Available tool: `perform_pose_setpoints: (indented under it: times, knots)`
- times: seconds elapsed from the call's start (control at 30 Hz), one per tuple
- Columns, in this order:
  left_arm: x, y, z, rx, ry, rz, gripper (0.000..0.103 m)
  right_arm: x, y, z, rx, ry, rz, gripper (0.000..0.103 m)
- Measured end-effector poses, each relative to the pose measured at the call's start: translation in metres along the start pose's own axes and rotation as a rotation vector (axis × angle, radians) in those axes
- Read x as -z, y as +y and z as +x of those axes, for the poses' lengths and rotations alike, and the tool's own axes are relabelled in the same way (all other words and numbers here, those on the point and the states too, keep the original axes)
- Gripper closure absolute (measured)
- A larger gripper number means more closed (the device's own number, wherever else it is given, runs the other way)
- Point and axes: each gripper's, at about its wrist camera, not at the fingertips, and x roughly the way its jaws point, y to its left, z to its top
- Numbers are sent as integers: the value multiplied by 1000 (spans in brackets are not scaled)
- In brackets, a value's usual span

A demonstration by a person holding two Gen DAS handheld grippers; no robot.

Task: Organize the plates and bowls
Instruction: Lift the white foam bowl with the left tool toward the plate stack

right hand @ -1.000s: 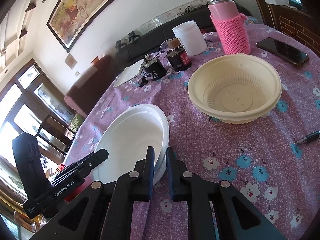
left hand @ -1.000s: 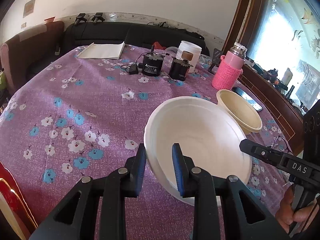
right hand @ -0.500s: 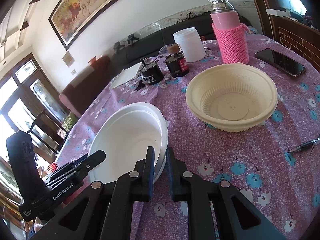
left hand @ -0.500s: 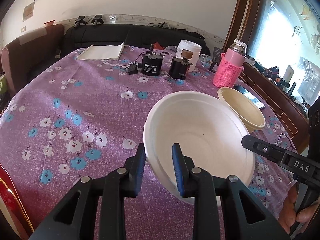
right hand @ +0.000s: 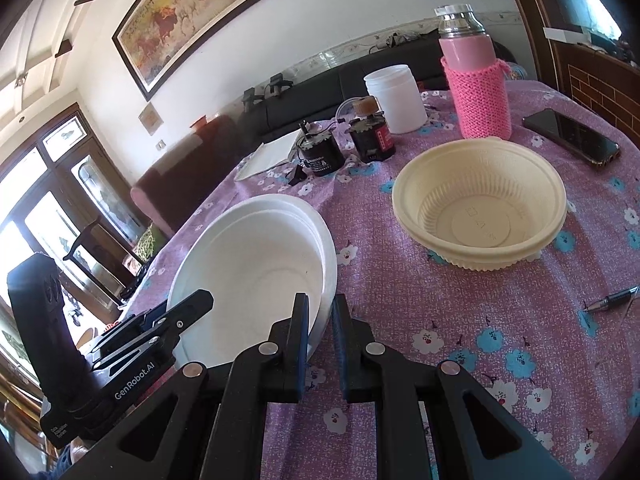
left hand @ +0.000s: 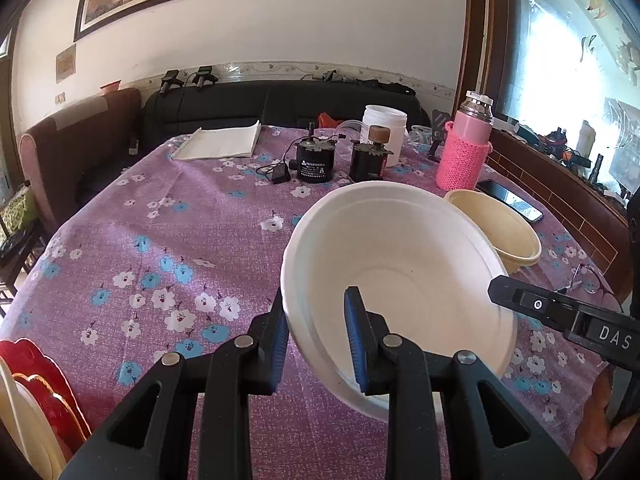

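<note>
Short of the cream ribbed plastic bowl [right hand: 480, 216], the white foam bowl [left hand: 396, 280] hangs tilted, both tongs pinching its rim: left gripper [left hand: 316, 336], right gripper [right hand: 320, 336]. The cream bowl lies beyond, nearer the right.

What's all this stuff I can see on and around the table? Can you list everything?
white bowl: looks like two nested, white, lifted and tilted, rim clamped on both sides
cream bowl: looks like a nested stack, cream, on the cloth near the flask
flask: one, pink with knitted sleeve, far side
jar: one, white, beside the flask
motors: two, black, mid-table
phone: one, black, right edge
pen: one, dark, right
paper: one stack, white, far left
tablecloth: purple, flowered
plates: red and cream, lower left corner
left gripper: black, jaws on the white bowl's rim
right gripper: black, jaws on the opposite rim
</note>
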Motion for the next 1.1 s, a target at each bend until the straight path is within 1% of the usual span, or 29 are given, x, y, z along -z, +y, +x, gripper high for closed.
perform_pose_setpoints:
  times: [0.37,0.73,1.1]
  knots:
    - [-1,-2,-10,-40,-50,12,78,-2,6,-10,-44,-31,-7,90]
    - [0,-7,-17,-45,-78,27,78,0,6,-16,-41,-47,-4,90]
    - [0,-9,-24,-42,-105,21,78,0,8,-20,-43,-66,-16,90]
